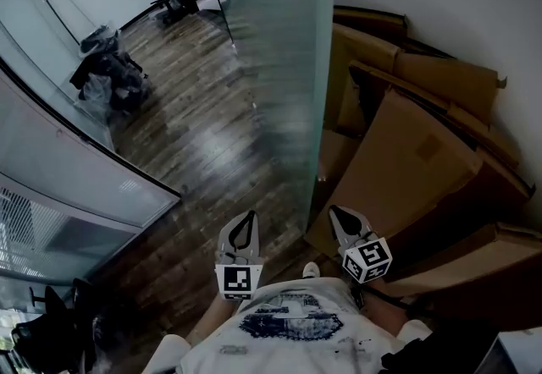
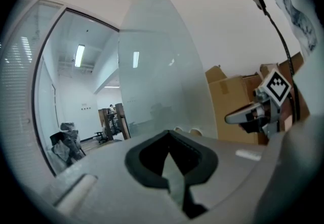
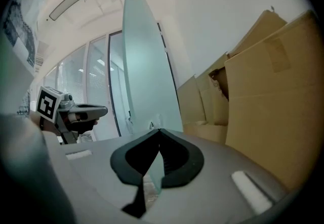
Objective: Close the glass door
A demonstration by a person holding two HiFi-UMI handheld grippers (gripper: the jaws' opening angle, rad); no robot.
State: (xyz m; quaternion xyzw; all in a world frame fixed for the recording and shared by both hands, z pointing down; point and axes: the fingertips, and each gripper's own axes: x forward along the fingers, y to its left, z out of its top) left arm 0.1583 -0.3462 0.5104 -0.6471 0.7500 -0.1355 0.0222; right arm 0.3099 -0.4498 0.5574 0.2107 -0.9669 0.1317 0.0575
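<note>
Facing the near edge of the frosted glass door [image 1: 279,68], we hold a gripper low on each side of it. The left gripper [image 1: 250,217] hangs over the wooden floor [image 1: 190,140], and the right gripper [image 1: 336,214] is beside the flattened cardboard boxes [image 1: 419,152] that lean on the white wall [image 1: 440,0]. Each gripper's jaws are pressed together with nothing between them. The door stands edge-on to us, between the two grippers.

The glass door [image 1: 279,68] stands between left claw [image 1: 246,224] and right claw [image 1: 339,218], seemingly untouched.
</note>
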